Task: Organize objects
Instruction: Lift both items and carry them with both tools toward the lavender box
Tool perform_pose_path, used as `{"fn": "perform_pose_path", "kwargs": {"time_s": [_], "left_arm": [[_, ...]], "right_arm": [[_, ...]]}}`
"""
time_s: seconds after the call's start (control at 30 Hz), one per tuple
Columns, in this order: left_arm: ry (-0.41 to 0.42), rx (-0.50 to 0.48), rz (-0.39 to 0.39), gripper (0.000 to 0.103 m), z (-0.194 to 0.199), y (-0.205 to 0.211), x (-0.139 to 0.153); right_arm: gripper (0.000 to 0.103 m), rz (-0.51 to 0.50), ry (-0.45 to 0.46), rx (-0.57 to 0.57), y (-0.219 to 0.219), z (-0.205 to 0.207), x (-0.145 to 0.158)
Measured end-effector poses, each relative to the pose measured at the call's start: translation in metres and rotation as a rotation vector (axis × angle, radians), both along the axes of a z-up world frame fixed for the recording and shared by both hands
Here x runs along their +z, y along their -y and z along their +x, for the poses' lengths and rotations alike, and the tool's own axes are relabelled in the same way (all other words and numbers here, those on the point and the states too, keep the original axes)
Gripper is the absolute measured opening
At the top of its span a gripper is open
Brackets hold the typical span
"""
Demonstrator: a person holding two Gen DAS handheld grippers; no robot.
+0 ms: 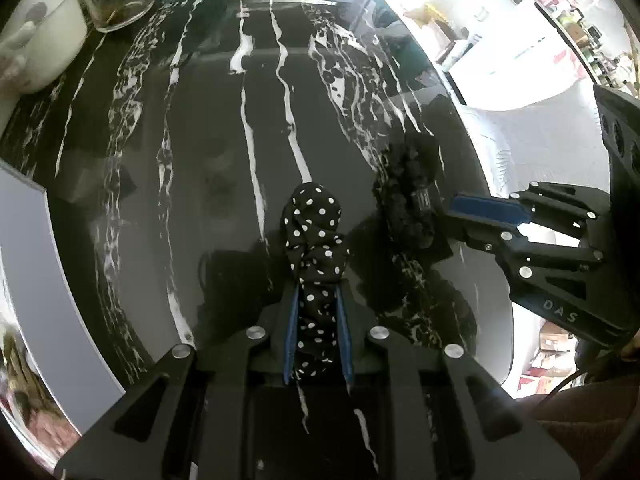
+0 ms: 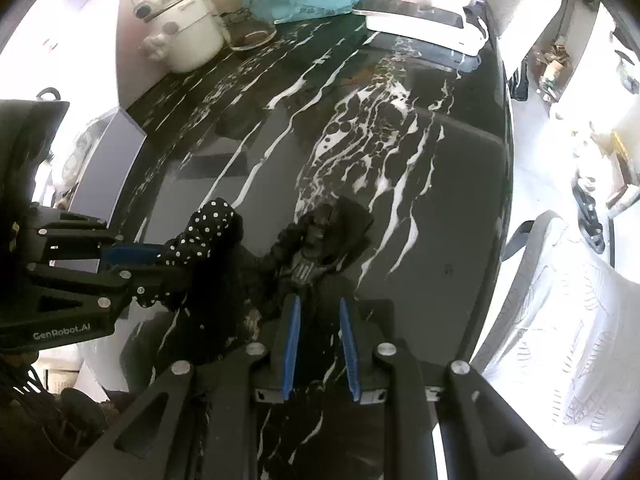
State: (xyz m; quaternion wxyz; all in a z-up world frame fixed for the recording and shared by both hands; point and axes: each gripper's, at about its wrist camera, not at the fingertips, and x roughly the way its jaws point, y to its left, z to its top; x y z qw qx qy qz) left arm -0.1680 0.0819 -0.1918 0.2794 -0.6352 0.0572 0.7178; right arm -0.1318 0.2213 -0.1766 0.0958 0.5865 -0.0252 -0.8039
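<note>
I have the polka-dot scrunchie [image 1: 314,236] pinched in my left gripper [image 1: 317,300], its free end bunched just above the black marble table [image 1: 200,160]. My right gripper [image 2: 319,304] is clamped on the black fluffy scrunchie [image 2: 320,236], beside the first one. Both are lifted, I judge, so this is the carrying step; next I need a place to set them, and neither view shows an obvious tray or box.

My left camera shows the dotted fabric running down between the pads. My right camera shows more of the table's far end: a white rice cooker [image 2: 180,28], a glass jar [image 2: 256,32], a flat white device [image 2: 420,20]. The dark scrunchie blends into the table, so how firmly it sits is hard to read.
</note>
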Motion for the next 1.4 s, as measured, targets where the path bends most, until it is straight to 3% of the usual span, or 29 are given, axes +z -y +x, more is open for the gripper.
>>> {"fn": "perform_pose_path", "kwargs": {"time_s": [0.2, 0.23, 0.27, 0.33, 0.4, 0.83, 1.17, 1.3, 1.4], "left_arm": [[-0.007, 0.062, 0.000, 0.016, 0.003, 0.002, 0.001], [-0.012, 0.071, -0.001, 0.016, 0.005, 0.004, 0.001], [-0.016, 0.080, -0.003, 0.016, 0.004, 0.001, 0.001], [-0.028, 0.099, -0.005, 0.017, 0.004, 0.003, 0.001], [-0.038, 0.118, -0.002, 0.017, 0.004, 0.004, 0.001], [-0.134, 0.152, -0.034, 0.019, 0.005, 0.000, 0.000], [-0.140, 0.219, -0.024, 0.019, 0.003, 0.012, -0.001], [-0.134, 0.247, -0.016, 0.017, 0.002, 0.017, -0.001], [-0.136, 0.255, -0.010, 0.016, 0.001, 0.019, -0.002]], "right_arm": [[0.021, -0.028, -0.022, -0.005, -0.003, 0.005, 0.004], [0.027, -0.041, -0.030, -0.017, -0.004, 0.005, 0.004], [0.043, -0.059, -0.037, -0.036, -0.006, 0.005, 0.005], [0.056, -0.110, -0.039, -0.085, -0.010, 0.005, 0.005], [0.056, -0.156, -0.038, -0.103, -0.011, 0.004, 0.004], [0.056, -0.060, -0.082, -0.059, 0.015, -0.015, -0.006], [0.061, -0.044, -0.097, -0.035, 0.026, -0.033, -0.008], [0.061, 0.007, -0.113, 0.010, 0.033, -0.036, -0.008], [0.046, 0.051, -0.121, 0.043, 0.037, -0.036, -0.008]]}}
